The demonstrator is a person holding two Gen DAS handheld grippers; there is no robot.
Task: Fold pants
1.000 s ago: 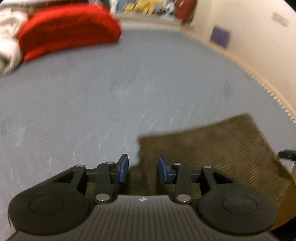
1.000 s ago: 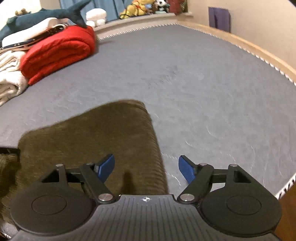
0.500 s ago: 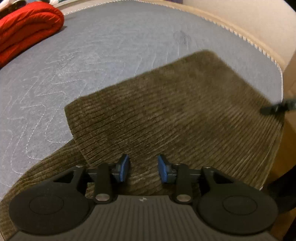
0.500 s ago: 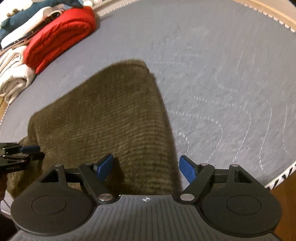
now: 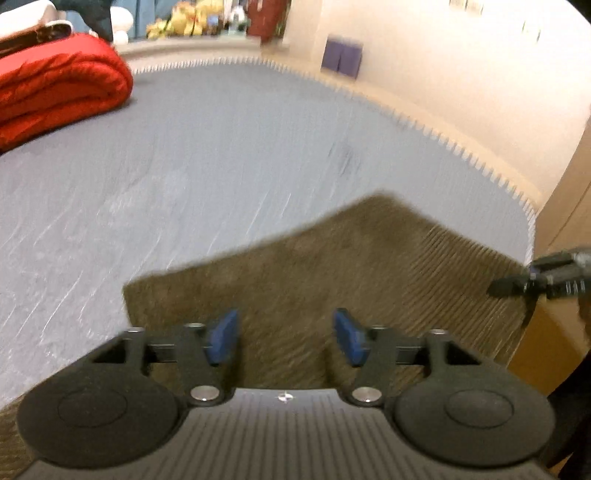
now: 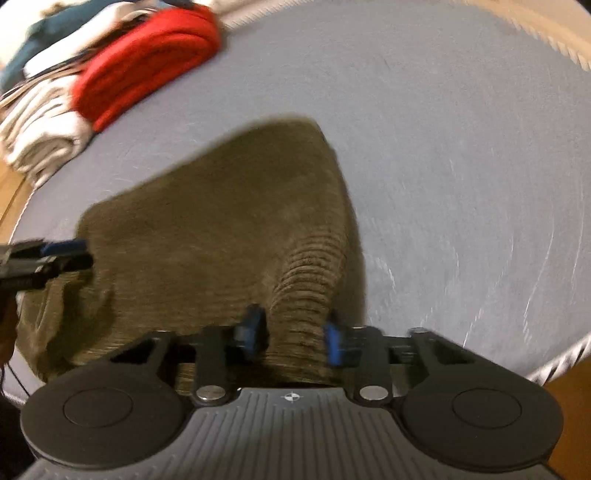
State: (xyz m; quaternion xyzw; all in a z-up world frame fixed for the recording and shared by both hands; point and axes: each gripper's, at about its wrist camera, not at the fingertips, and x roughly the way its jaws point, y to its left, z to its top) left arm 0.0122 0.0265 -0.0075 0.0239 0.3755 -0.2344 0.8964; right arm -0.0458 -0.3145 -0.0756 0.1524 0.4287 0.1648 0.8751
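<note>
the pants (image 5: 332, 273), brown corduroy, lie folded on the grey quilted bed (image 5: 221, 147), near its close edge, and fill the lower middle of both wrist views.

the left gripper (image 5: 284, 336) hovers over the near part of the pants with its jaws opening; the blue pads (image 5: 223, 336) stand well apart, nothing is pinched between them, and only flat cloth shows below. the right gripper (image 6: 291, 332) has its jaws closing around a raised ridge of the corduroy at the near right corner of the pants (image 6: 221, 229); the cloth bunches up between the blue pads (image 6: 332, 341) and both seem to press it.

no box, basket or other container is in view. at the far left of the bed sits a rolled red blanket (image 5: 55, 92), and beside it a stack of pale folded cloth (image 6: 40, 136).

both views are smeared by motion, so the weave of the corduroy reads clearly only just ahead of the right gripper. the near edge of the pants is hidden under each gripper's body. each gripper shows only as a dark tip at the edge of the other's view. the things on the far ledge (image 5: 192, 26) are too blurred to name.
</note>
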